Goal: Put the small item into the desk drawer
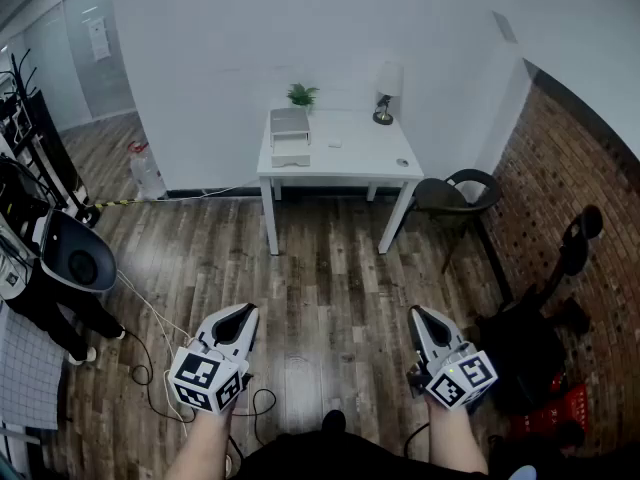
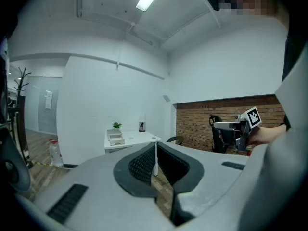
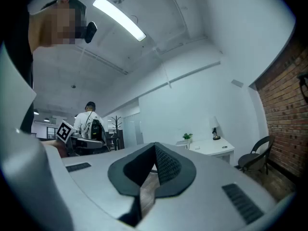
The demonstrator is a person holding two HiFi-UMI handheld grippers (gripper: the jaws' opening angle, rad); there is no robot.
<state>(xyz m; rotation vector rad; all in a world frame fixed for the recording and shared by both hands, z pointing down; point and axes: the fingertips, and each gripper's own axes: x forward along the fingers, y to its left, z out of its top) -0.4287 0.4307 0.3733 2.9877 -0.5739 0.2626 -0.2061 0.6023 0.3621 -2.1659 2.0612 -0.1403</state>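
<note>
i held the left gripper [image 1: 240, 315] and right gripper [image 1: 417, 317] low, each with fingers together on nothing, because i stood well apart from the desk [image 1: 365, 158]; the small item [image 1: 335, 144] lay there beside the drawer box [image 1: 290, 138]

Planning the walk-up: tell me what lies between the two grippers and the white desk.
In the head view, only bare wood floor stretches from the left gripper and the right gripper to the white desk.
</note>
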